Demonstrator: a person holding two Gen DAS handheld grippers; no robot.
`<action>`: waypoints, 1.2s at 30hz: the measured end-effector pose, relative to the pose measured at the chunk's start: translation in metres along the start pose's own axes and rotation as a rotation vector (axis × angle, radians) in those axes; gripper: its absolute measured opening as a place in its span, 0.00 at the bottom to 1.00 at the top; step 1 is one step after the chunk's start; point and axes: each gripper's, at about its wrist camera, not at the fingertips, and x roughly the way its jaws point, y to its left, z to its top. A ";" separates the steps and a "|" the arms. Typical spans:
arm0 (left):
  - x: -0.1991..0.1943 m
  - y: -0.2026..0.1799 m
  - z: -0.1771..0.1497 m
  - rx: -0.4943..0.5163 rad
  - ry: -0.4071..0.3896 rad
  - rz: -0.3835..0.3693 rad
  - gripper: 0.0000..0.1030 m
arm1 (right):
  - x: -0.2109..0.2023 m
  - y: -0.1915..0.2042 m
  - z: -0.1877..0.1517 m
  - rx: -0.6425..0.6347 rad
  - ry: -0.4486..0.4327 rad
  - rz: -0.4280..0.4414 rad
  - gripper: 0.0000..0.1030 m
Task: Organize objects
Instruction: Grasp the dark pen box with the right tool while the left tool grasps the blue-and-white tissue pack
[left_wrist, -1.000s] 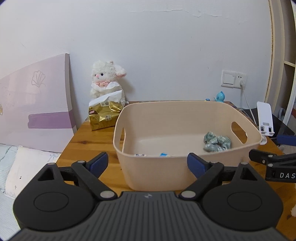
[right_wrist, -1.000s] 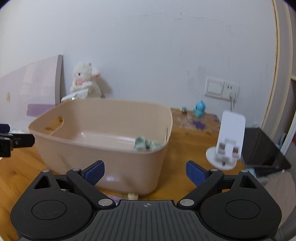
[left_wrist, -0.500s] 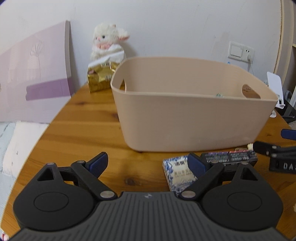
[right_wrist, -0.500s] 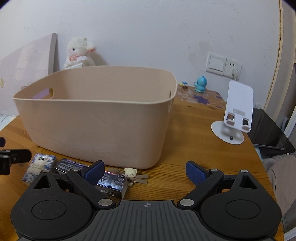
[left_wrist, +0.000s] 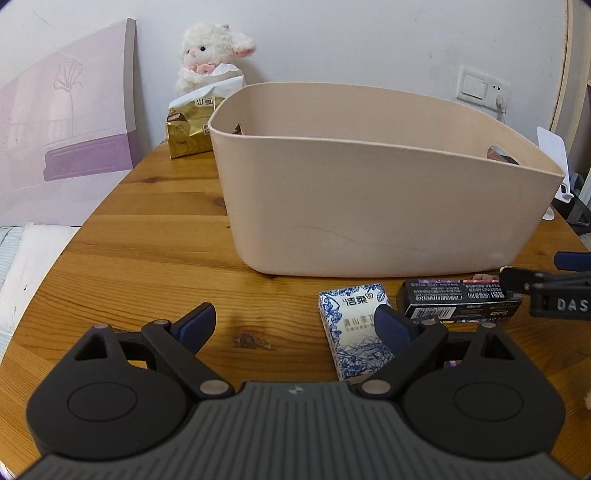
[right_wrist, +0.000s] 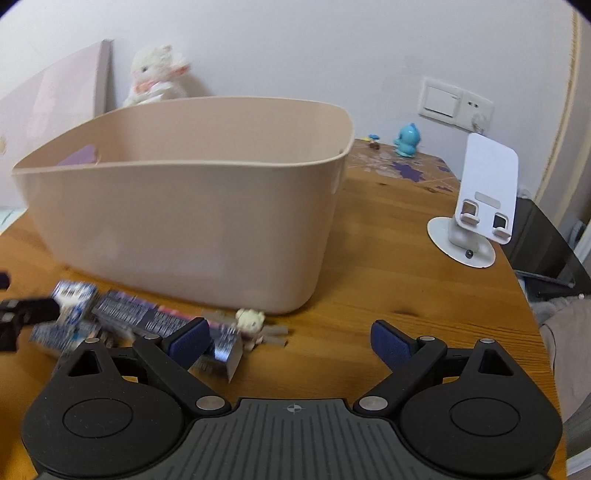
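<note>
A beige plastic bin (left_wrist: 369, 206) stands on the wooden table (left_wrist: 147, 251); it also shows in the right wrist view (right_wrist: 184, 214). In front of it lie a blue-and-white tissue pack (left_wrist: 354, 325), a long black box (left_wrist: 458, 299) and a small bear charm (right_wrist: 251, 325). My left gripper (left_wrist: 295, 325) is open and low over the table, its right finger over the tissue pack. My right gripper (right_wrist: 291, 338) is open, its left finger over the end of the black box (right_wrist: 155, 319). The bin's inside is hidden.
A plush lamb (left_wrist: 210, 55) and a gold packet (left_wrist: 188, 129) sit behind the bin at the left. A purple board (left_wrist: 62, 122) leans on the wall. A white phone stand (right_wrist: 476, 206) and a blue figurine (right_wrist: 406, 140) are at the right.
Both grippers have dropped from above the bin's rim to table height in front of it. The tissue pack, black box and bear charm have come into view. Both stay open.
</note>
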 end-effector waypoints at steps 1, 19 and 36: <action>0.001 0.000 0.000 0.000 0.001 0.000 0.91 | -0.002 0.001 0.000 -0.006 0.001 0.001 0.92; 0.006 -0.013 0.000 0.004 -0.004 0.015 0.91 | 0.013 -0.005 -0.007 -0.031 0.070 0.021 0.87; 0.005 -0.008 0.002 -0.040 0.009 -0.011 0.91 | -0.008 0.017 -0.001 -0.064 0.022 0.162 0.74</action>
